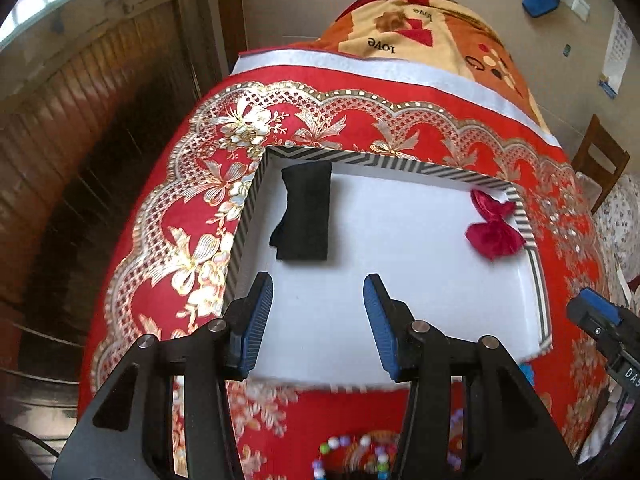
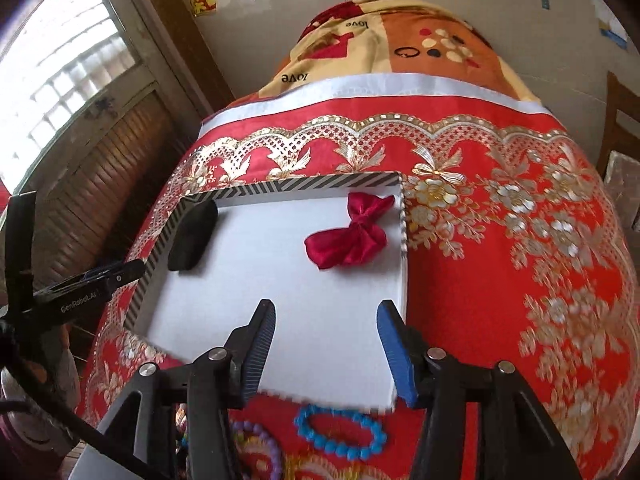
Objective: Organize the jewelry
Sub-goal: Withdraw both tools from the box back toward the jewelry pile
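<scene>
A shallow white box with a black-and-white striped rim [image 1: 368, 160] [image 2: 304, 186] lies on the red and gold tablecloth. A black cloth band [image 1: 306, 216] [image 2: 192, 240] lies at its far left and a red velvet bow [image 1: 494, 226] [image 2: 348, 236] at its far right. My left gripper [image 1: 318, 316] is open and empty above the box's near part. My right gripper [image 2: 326, 350] is open and empty above the box's near right corner. A blue bead bracelet [image 2: 340, 432], a purple one [image 2: 256, 446] and a multicoloured one [image 1: 352, 456] lie on the cloth in front of the box.
The table's left edge drops toward a wooden door [image 1: 80, 120]. A patterned blanket [image 1: 420, 28] lies beyond the table. A wooden chair [image 1: 600, 160] stands at the right. The other gripper shows at each view's edge, at the right [image 1: 600, 320] and at the left [image 2: 80, 284].
</scene>
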{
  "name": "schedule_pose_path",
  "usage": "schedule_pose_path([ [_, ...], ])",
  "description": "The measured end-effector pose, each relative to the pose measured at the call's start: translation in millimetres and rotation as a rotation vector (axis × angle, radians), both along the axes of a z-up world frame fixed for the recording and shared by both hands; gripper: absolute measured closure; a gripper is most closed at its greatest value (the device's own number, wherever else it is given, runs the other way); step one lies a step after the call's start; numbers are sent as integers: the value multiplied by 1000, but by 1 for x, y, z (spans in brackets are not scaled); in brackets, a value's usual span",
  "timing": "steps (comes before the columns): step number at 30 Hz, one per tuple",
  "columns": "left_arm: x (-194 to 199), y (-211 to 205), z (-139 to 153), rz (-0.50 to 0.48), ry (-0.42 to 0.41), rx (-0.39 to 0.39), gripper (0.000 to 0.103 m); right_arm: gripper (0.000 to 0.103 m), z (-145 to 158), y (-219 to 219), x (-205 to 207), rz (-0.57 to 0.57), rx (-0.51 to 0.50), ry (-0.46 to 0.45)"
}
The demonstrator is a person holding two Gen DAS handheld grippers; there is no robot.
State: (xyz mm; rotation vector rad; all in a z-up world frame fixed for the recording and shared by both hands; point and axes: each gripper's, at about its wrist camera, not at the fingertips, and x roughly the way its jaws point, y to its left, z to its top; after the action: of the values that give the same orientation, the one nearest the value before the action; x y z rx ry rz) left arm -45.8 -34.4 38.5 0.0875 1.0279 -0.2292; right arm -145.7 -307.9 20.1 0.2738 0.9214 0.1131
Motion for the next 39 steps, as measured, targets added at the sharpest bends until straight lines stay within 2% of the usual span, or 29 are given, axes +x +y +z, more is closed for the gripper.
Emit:
schedule_pose_path([
  [10, -60, 15, 20, 5, -47, -1, 56, 47, 11, 8, -58, 0, -3, -25],
  [19, -106, 31, 24, 20, -54, 1, 56, 45, 8, 22, -102, 32, -5, -26],
  [30, -141, 43, 23, 30, -50, -15, 56, 44, 6, 38, -139, 56, -24, -23],
  [39, -155, 51, 22, 33, -40, -25, 56, 41, 10, 40, -154, 49, -33, -33],
])
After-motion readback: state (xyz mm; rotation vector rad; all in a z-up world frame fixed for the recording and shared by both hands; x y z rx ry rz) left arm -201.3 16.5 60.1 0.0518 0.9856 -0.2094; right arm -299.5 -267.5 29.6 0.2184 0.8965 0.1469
